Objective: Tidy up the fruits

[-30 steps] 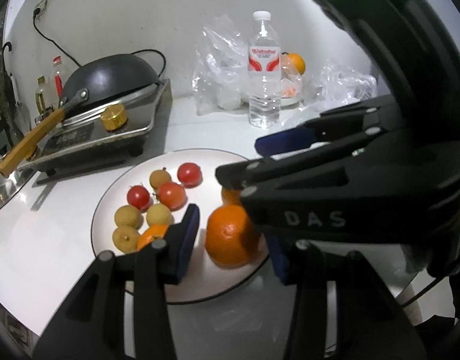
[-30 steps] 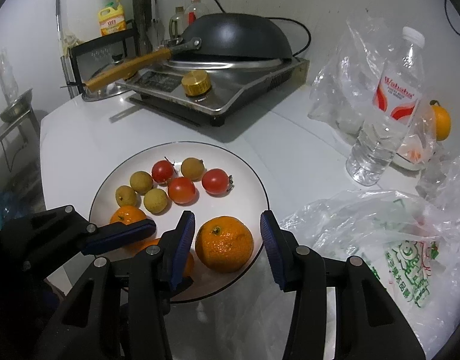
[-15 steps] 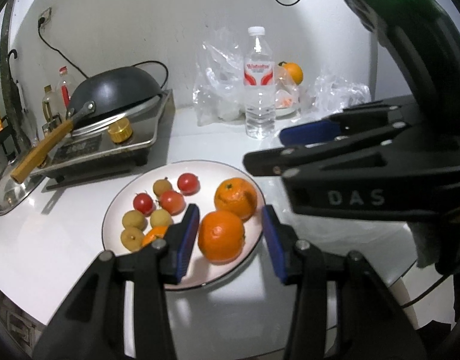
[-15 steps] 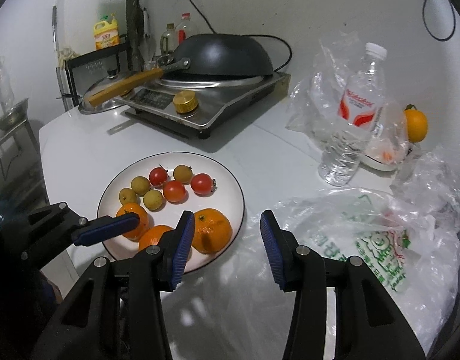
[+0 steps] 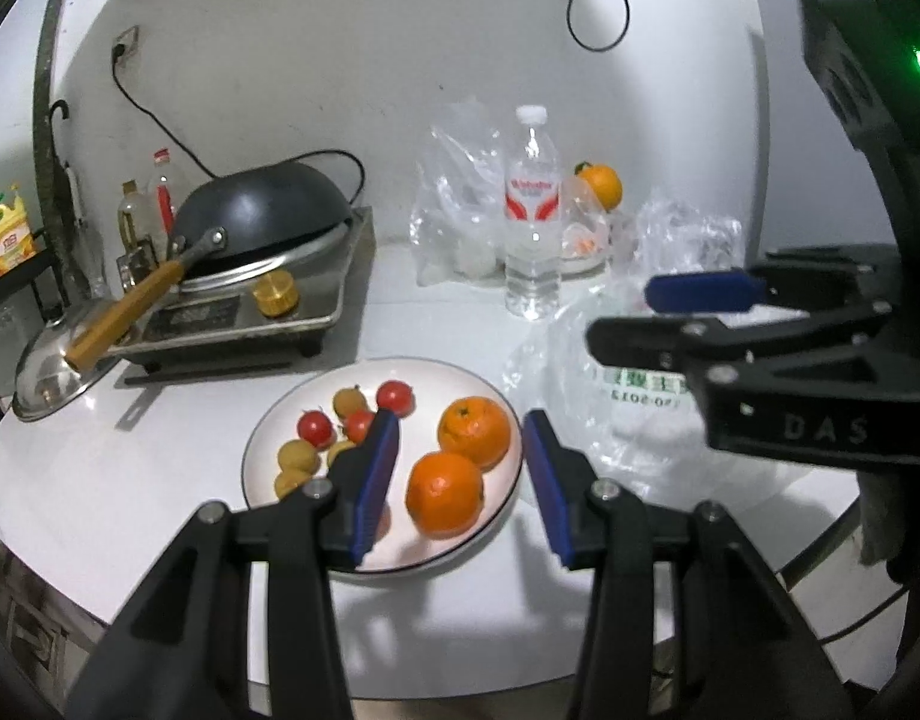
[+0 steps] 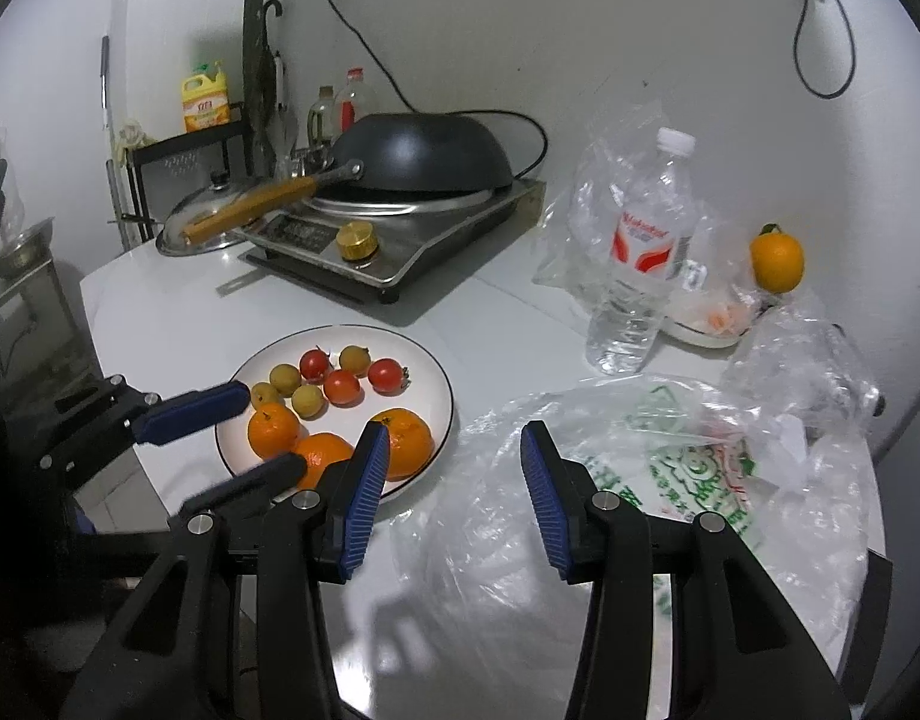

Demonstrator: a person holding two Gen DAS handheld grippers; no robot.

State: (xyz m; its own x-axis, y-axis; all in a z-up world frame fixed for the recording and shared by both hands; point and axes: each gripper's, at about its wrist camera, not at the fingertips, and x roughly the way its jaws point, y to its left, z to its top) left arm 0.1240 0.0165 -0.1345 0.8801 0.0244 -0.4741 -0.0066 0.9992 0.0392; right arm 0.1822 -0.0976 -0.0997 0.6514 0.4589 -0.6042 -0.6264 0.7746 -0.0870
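A: Fruit (image 6: 340,387) sits together on one white plate (image 6: 436,381) near the front edge of the counter (image 6: 490,312). Where are the oranges?

B: Three oranges (image 6: 403,433) lie on the plate's front half. The cherry tomatoes (image 6: 386,374) and the small yellow-brown fruits (image 6: 307,401) cluster on its rear half, toward the stove (image 6: 400,234).

A: And the grippers?

B: The left gripper (image 5: 460,477) hangs above the plate's front rim with its jaws apart and nothing between the pads; two of the oranges show through the gap below it, untouched. The right gripper (image 6: 454,483) hangs over the counter just right of the plate, above a clear plastic bag (image 6: 580,480) with green print. Its jaws are apart too, and empty.

A: Anything else on the counter?

B: A water bottle (image 6: 640,258) stands upright toward the back, right of the stove, with crumpled clear bags (image 6: 808,360) around it. Behind the bottle a fourth orange (image 6: 776,263) rests above a small white dish (image 6: 703,333); whether it touches the dish cannot be told. A dark wok (image 6: 421,153) lies upside down on the stove, its wooden handle (image 6: 250,210) pointing to the counter's left edge over a steel lid (image 6: 184,237).

A: Does either gripper touch the fruit?

B: No, both are clear of it.
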